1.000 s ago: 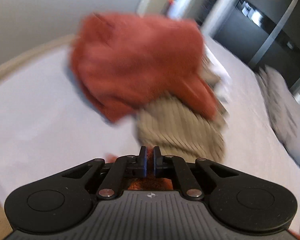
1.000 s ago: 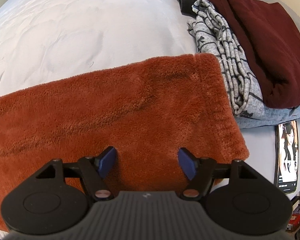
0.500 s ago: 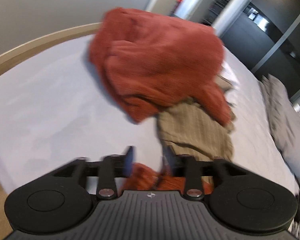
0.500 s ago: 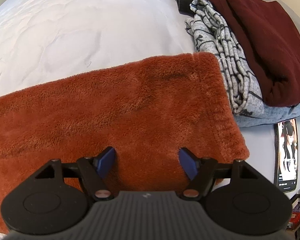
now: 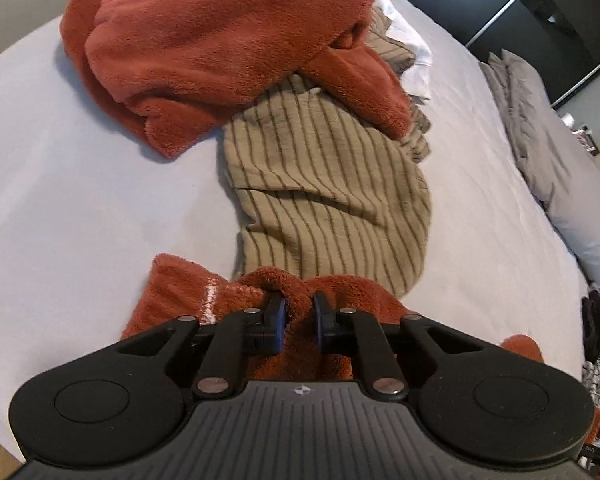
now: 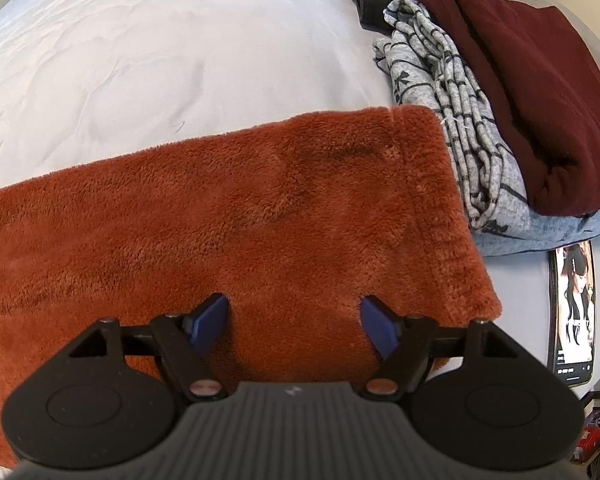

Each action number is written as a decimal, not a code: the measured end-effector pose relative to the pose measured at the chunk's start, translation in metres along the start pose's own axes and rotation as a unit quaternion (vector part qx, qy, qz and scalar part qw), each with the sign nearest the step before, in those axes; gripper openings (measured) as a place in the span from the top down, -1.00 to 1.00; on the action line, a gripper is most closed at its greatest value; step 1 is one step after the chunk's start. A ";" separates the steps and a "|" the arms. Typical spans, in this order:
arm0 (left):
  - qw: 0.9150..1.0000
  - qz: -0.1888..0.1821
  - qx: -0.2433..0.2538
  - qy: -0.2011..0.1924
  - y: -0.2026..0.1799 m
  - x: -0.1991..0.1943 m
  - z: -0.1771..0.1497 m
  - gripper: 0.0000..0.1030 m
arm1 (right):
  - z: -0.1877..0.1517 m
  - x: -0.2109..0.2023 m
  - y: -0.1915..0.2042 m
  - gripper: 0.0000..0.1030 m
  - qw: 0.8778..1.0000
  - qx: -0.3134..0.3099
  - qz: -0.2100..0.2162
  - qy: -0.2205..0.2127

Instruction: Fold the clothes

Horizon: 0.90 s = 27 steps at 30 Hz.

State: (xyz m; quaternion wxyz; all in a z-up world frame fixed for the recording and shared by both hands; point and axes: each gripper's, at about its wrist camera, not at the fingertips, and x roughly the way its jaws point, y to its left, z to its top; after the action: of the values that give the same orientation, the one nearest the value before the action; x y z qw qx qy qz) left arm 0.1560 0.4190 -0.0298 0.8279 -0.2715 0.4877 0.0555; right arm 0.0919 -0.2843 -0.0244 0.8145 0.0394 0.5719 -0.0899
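Pale grey bedding [image 6: 140, 60] carries the rust fleece garment [image 6: 228, 208], spread flat across the near side of the bed with its hemmed end just beside a folded stack of a grey patterned piece [image 6: 440, 92] and a maroon piece [image 6: 520, 92]. Pitched steeply down at the garment's bunched far end, the left gripper [image 5: 298, 316] is closing its narrow jaws with a ridge of fleece between them, though whether the pads already press it is hard to tell. Also angled steeply down, the right gripper [image 6: 294, 330] has jaws spread wide and widening slightly above the flat fleece, gripping nothing; beyond the left gripper lie a tan striped garment [image 5: 328, 184] and another rust fleece heap [image 5: 220, 40].
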 end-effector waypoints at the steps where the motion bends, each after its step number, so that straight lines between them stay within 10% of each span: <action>1: 1.000 0.010 -0.006 -0.003 0.002 0.002 -0.001 0.80 | 0.010 0.018 0.004 -0.52 1.000 -0.002 -0.001 0.000; 9: 0.986 0.077 -0.042 -0.141 0.002 -0.041 -0.008 0.90 | 0.012 0.019 0.001 -0.54 1.000 -0.005 0.008 0.004; 27: 0.976 0.124 -0.123 -0.127 0.062 -0.076 -0.021 0.92 | 0.018 0.020 -0.007 -0.54 1.000 -0.002 0.029 0.000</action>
State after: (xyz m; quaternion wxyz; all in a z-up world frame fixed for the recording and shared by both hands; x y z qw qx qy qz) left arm 0.0779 0.4742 0.0008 0.8300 -0.2998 0.3977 0.2512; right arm 0.1139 -0.2962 -0.0364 0.8167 0.0544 0.5708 -0.0656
